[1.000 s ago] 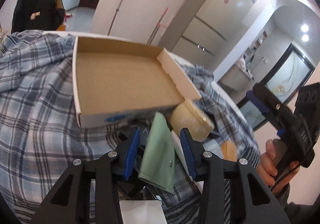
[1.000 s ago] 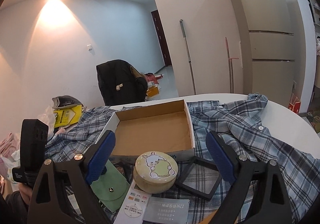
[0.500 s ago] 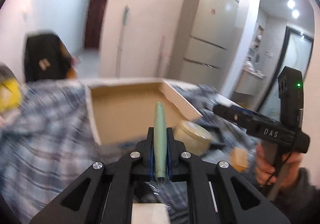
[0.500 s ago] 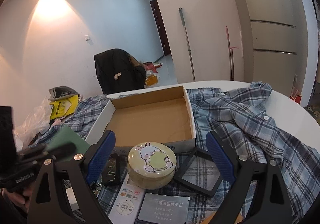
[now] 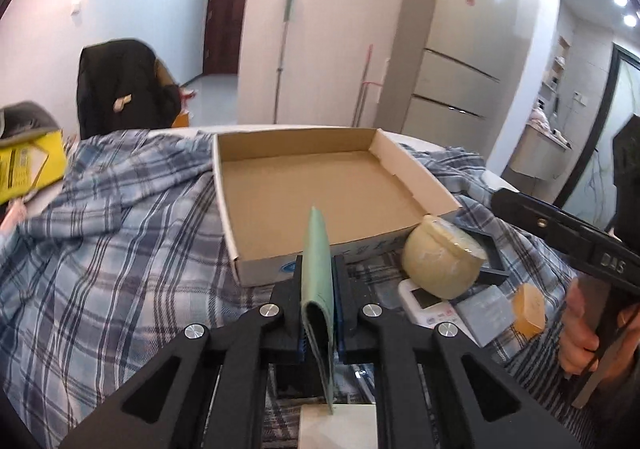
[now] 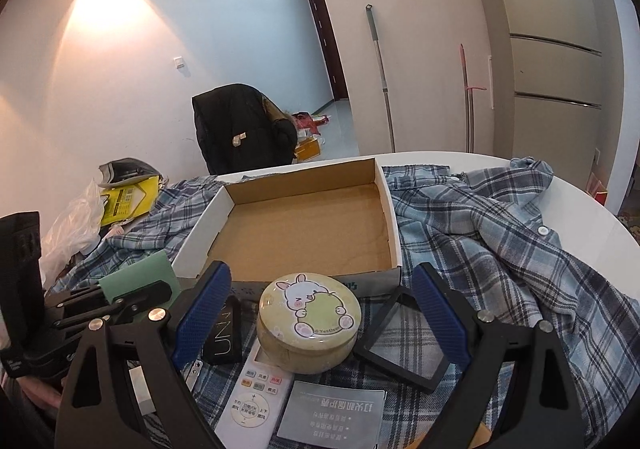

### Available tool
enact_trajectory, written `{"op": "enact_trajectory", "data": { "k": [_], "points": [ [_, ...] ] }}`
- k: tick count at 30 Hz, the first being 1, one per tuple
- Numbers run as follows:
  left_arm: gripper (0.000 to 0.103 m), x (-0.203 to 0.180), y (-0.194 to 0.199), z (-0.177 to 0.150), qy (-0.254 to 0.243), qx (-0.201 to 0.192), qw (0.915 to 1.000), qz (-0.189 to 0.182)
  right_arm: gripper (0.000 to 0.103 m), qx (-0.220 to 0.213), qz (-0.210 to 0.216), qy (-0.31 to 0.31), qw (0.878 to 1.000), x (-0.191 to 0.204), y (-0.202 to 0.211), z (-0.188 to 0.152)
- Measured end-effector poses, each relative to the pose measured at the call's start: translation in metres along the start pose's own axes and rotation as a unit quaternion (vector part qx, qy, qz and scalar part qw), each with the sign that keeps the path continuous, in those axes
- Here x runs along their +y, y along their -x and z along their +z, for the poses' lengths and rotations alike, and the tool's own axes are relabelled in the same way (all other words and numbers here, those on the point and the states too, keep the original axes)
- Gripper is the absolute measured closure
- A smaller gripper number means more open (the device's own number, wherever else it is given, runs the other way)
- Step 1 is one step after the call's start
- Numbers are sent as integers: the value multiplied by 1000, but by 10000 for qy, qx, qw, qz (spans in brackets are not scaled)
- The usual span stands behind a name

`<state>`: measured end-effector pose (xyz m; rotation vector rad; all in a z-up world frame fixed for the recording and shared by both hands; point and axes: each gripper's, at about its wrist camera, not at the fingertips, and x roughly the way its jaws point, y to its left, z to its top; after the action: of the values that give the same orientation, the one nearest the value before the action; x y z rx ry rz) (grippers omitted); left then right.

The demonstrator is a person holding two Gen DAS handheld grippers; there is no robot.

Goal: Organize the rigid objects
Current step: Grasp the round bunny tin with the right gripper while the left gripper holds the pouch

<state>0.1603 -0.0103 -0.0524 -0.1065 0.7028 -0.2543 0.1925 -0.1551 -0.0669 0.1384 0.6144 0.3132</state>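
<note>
Green pouch [image 5: 318,281] pinched edge-on in left gripper [image 5: 318,313], just short of cardboard box [image 5: 320,185]. Right gripper [image 6: 320,313] spread wide around tin [image 6: 309,323], not touching. Risk imo: thin floppy pouch could slip out or catch box's near wall.

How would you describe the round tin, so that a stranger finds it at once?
Find the open cardboard box on the plaid shirt. Just in front of its near wall sits the round tin, resting partly on a white remote control. It alone is round, pale yellow, with a cartoon rabbit on its lid.
</note>
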Motion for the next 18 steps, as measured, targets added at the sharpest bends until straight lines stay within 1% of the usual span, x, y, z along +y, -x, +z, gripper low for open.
{"op": "enact_trajectory", "data": {
  "k": [1, 2, 8, 9, 11, 12, 13, 15, 18],
  "points": [
    [92, 2, -1, 0, 34, 7, 10000, -58, 12, -5, -3, 8, 10000, 0, 0, 0],
    [92, 2, 0, 0, 39, 3, 10000, 46, 12, -13, -3, 13, 10000, 0, 1, 0],
    [92, -6, -2, -1, -104, 67, 9995, 275, 12, 8, -9, -28, 10000, -2, 0, 1],
    [92, -6, -4, -1, -116, 114, 9995, 253, 12, 11, -7, -35, 10000, -2, 0, 1],
    [92, -5, -15, -3, -129, 449, 9987, 183, 12, 11, -5, -38, 10000, -2, 0, 1],
    [92, -4, -18, -4, -113, 535, 9983, 197, 12, 6, -4, -30, 10000, -2, 0, 1],
    [92, -2, -21, -5, -51, 576, 9981, 224, 12, 3, -4, -27, 10000, -2, 0, 1],
    [92, 0, -19, -4, -10, 521, 9985, 179, 12, -9, -5, -2, 10000, -2, 0, 1],
    [92, -6, -21, -5, -129, 590, 9980, 168, 12, 39, 14, -1, 10000, -2, -2, 0]
  ]
}}
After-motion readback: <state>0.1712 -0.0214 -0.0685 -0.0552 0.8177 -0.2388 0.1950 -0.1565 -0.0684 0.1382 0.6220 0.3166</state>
